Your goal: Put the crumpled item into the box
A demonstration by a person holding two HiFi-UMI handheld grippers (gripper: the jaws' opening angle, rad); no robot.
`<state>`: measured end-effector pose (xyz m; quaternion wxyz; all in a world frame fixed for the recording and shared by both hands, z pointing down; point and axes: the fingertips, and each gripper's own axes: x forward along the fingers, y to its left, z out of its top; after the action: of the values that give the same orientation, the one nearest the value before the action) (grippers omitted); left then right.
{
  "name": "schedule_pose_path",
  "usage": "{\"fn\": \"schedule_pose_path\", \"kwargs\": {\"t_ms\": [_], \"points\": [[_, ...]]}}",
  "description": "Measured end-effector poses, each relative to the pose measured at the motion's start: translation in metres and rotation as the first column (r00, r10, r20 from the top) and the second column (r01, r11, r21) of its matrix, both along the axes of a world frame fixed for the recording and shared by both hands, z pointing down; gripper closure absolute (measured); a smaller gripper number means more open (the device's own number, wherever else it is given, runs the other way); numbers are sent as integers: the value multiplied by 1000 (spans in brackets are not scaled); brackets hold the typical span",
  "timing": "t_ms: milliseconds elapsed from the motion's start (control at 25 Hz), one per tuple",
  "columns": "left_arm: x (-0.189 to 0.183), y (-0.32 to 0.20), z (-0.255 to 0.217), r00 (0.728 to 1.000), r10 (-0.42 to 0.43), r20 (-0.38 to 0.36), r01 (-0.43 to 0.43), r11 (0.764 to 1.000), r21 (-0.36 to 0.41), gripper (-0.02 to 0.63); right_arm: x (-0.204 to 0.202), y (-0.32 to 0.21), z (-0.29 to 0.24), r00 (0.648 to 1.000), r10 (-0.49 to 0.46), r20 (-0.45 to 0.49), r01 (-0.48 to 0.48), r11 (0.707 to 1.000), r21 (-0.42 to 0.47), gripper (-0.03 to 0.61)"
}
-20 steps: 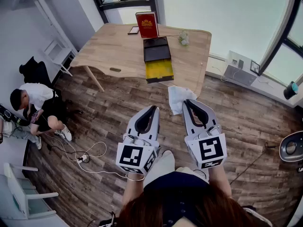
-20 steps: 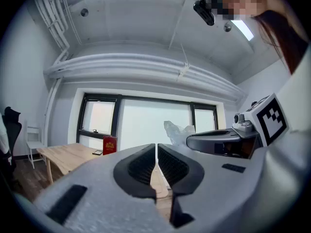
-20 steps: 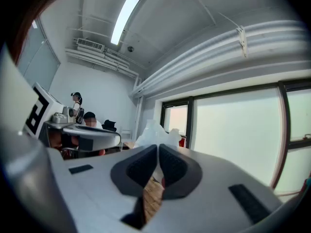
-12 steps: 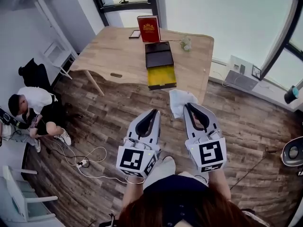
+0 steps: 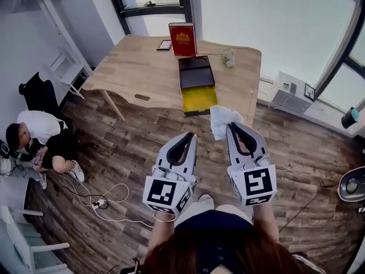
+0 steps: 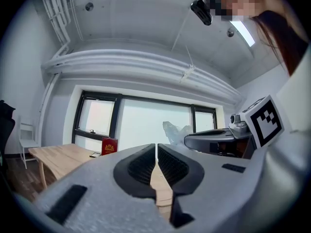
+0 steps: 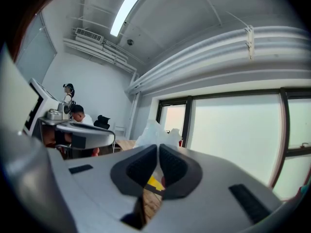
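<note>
The right gripper has its jaws pressed together on the crumpled item, a thin white wrinkled sheet that sticks out beyond the jaw tips. In the head view the item hangs in the air near the centre of the frame, at the near edge of the table and just beside the lower end of the box.

The right gripper view shows the grip itself. The white item rises above the closed tips, and a bit of the yellow box shows below them.

The left gripper is beside the right one, toward the left of the frame. The left gripper view shows what the head view does not: its pads meet and nothing is between them. This view also catches the crumpled item from the side, against the bright window.

The box lies open on the table, yellow inside, with a black half above it in the frame. A red booklet stands upright at the far edge.

At the left of the head view a person sits on the wooden floor, near a white cable.
</note>
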<state>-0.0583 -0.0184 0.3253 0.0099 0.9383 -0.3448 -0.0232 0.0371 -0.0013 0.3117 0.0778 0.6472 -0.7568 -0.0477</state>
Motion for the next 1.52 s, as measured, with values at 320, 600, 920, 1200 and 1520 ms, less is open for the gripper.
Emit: {"fn": "schedule_pose_path", "kwargs": {"t_ms": [320, 600, 920, 1200, 1520], "points": [[-1, -34, -4, 999, 38, -9, -38, 999, -9, 578, -9, -34, -4, 1000, 16, -21, -16, 1000, -14, 546], [-3, -32, -3, 999, 46, -8, -47, 999, -7, 578, -16, -35, -4, 1000, 8, -29, -8, 1000, -12, 546], [2, -52, 0, 1000, 31, -1, -31, 999, -13, 578, -7, -59, -3, 999, -5, -35, 5, 1000, -11, 546], [10, -77, 0, 1000, 5, 3, -5, 1000, -11, 578, 3, -84, 0, 999, -23, -37, 23, 1000, -14, 546], [28, -109, 3, 1000, -12, 8, 12, 1000, -20, 577, 19, -121, 11, 998, -50, -44, 48, 998, -41, 546]]}}
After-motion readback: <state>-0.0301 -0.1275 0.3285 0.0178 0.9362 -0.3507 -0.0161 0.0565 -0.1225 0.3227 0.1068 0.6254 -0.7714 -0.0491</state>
